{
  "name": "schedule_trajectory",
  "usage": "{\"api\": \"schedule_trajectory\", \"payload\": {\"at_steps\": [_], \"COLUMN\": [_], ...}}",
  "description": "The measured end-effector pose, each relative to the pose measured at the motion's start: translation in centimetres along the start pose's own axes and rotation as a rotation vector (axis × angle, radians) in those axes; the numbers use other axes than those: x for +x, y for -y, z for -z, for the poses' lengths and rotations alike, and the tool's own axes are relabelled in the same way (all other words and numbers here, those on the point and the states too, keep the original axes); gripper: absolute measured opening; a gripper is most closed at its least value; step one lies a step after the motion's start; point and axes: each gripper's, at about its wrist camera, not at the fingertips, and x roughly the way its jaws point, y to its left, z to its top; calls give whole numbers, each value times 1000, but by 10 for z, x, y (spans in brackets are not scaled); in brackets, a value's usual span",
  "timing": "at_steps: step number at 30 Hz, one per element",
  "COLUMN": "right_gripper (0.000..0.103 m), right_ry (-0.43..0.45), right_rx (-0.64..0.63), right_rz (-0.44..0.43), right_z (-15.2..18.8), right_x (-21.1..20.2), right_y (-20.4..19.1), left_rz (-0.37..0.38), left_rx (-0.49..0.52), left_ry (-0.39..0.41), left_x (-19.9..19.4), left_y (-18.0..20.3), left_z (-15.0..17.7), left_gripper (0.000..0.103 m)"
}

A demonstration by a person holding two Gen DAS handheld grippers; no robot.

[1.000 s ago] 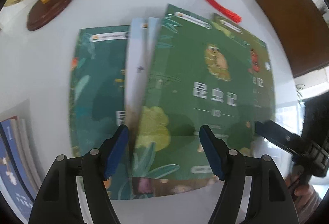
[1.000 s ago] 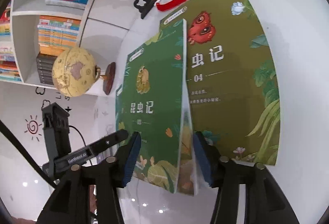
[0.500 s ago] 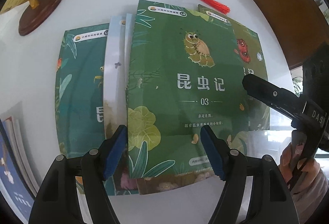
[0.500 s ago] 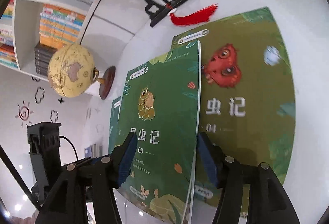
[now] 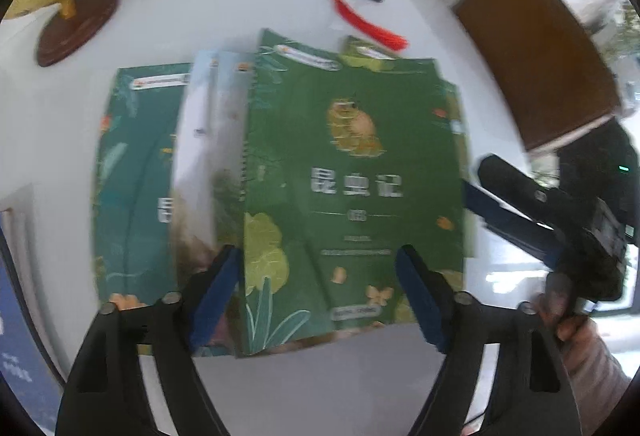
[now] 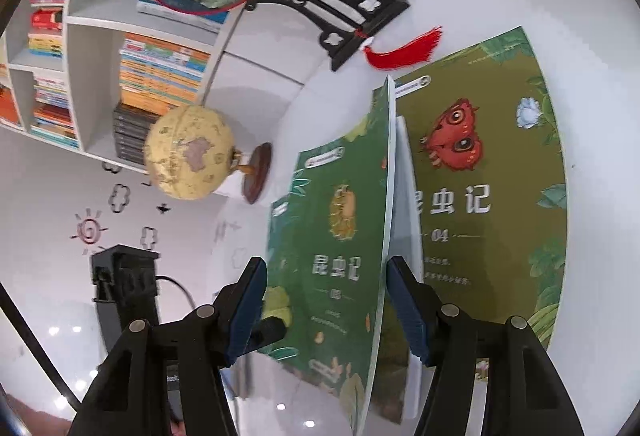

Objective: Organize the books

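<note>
A green caterpillar book marked 03 (image 5: 352,171) is lifted and tilted on its edge; it also shows in the right wrist view (image 6: 336,244). My left gripper (image 5: 320,296) is open, its fingers either side of the book's near edge. My right gripper (image 6: 324,308) is open, with the book's lower edge between its fingers; it shows in the left wrist view (image 5: 516,207) at the book's right side. An olive book marked 04 (image 6: 480,187) lies flat on the white table (image 6: 580,15) under it. A teal book (image 5: 136,171) lies at the left.
A yellow globe (image 6: 188,151) on a brown base (image 5: 76,27) stands at the back left. A black fan stand (image 6: 340,19) with a red tassel (image 5: 368,23) is at the back. More books (image 5: 20,336) lie at the left edge. A bookshelf (image 6: 120,55) stands behind.
The green 03 book has tipped up from lying nearly flat to standing more on edge. The right gripper has shifted closer along its lower right side. The left wrist view has blurred with motion.
</note>
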Motion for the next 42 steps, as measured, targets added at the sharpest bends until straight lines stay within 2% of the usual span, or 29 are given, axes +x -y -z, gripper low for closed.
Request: {"api": "schedule_trajectory", "payload": {"at_steps": [3,7,9,10,11,13,15,18,20,21,28,34,37,39,42], "right_gripper": [62,62,61,60,54,43,32,32,32,32,32,32,32,32,31], "right_ry": [-13,-36,-45,-50,-58,-74,-86,-80,-68,-59,-66,-53,-52,-52,-68], "right_rx": [50,95,72,58,45,43,50,26,8,1,-64,-69,-92,-106,-136], "right_rz": [-43,-49,-25,-11,15,40,67,109,102,98,105,61,56,51,62], "right_z": [2,6,5,3,2,-2,-3,-1,0,1,11,24,29,33,42], "right_x": [1,10,13,15,17,20,22,18,12,10,7,4,6,7,13], "right_y": [6,13,9,8,7,10,13,8,2,0,-18,-30,-40,-47,-54], "left_rz": [70,138,199,206,207,188,181,108,54,55,21,38,76,106,186], "left_rx": [16,23,22,20,22,40,83,186,240,254,306,299,261,215,58], "left_ry": [-7,-10,-48,-67,-84,-110,-77,-25,-26,-32,14,34,35,24,-35], "left_x": [-2,2,12,18,25,39,36,28,27,26,4,-12,-20,-24,-21], "left_y": [3,3,3,3,5,12,25,44,52,54,52,41,29,18,-14], "left_z": [1,-3,-9,-11,-13,-14,-12,-2,5,9,27,29,30,30,31], "left_gripper": [81,88,87,87,87,87,86,74,63,61,60,60,60,60,60]}}
